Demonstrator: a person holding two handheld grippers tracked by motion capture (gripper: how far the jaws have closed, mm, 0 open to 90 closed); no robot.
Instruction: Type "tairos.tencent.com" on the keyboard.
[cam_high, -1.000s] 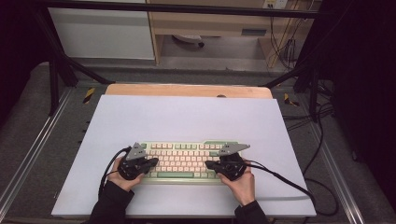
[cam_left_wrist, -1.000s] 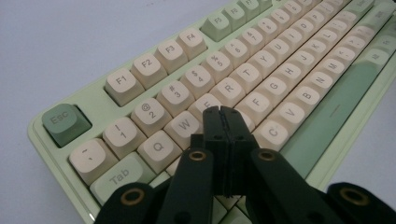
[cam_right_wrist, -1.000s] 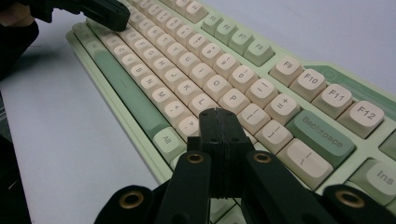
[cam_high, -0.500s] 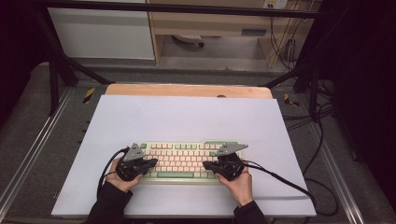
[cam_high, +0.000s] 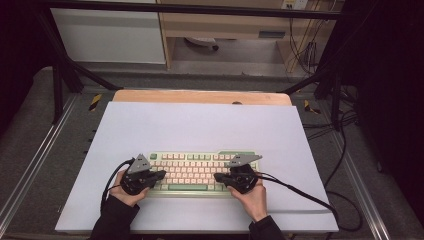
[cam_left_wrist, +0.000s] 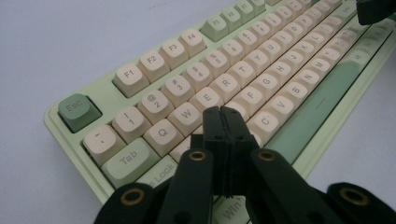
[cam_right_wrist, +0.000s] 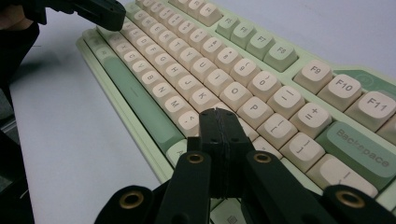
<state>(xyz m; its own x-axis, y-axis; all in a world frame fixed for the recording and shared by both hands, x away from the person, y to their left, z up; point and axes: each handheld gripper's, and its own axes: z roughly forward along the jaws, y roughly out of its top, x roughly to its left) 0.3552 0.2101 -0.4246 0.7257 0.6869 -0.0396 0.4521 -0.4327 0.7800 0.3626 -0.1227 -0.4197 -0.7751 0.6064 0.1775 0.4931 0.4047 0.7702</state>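
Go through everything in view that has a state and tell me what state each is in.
Keyboard: flat on the white mat, keys up, all caps in place as far as shown.
Left gripper: shut, empty, tips over the left-hand letter keys.
Right gripper: shut, empty, tips over the right-hand keys.
White mat: lying flat on the table.

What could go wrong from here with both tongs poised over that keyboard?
The closed tip of the left tongs sits over the seam between neighbouring keys near S and D, so it might press two at once. The right tongs, also shut, hang near the L and semicolon keys, with the same risk. The keyboard lies loose on the smooth white sheet, so an angled push could slide it.
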